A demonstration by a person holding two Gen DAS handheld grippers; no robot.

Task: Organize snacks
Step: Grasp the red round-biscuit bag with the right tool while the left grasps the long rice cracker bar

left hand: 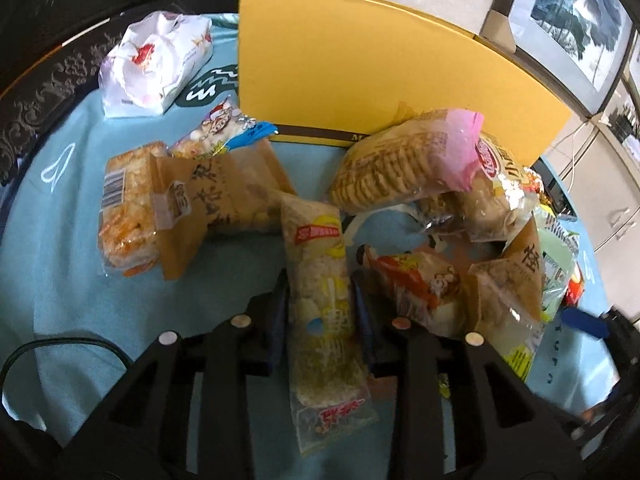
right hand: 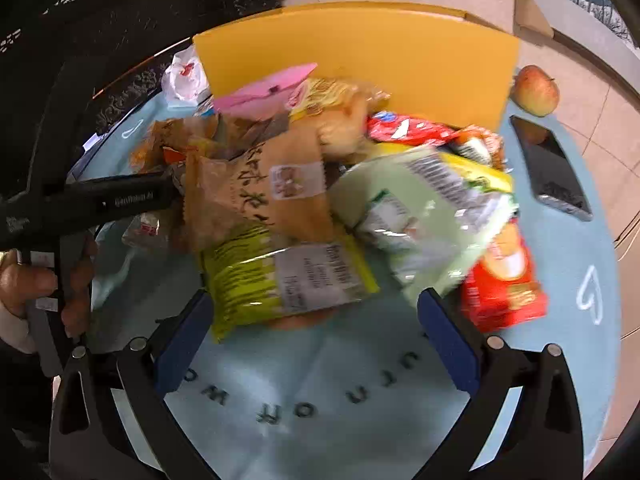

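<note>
On blue tablecloth [left hand: 60,240]: left claw [left hand: 320,300] grips rice-cracker packet [left hand: 320,280]; right claw [right hand: 316,328] spread wide

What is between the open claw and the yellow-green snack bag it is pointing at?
Nothing visible. The right gripper is open, and only bare blue tablecloth lies before the yellow-green bag.

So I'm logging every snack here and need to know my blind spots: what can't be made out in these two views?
- Yellow box: its inside is hidden by its own raised wall in both views.
- Snacks low in the pile: right wrist view, covered by upper packets and blurred.
- Rice cracker packet: left wrist view, its sides are covered by the left gripper, which is shut on it.
- Red packet: left wrist view, mostly hidden behind other packets.
</note>
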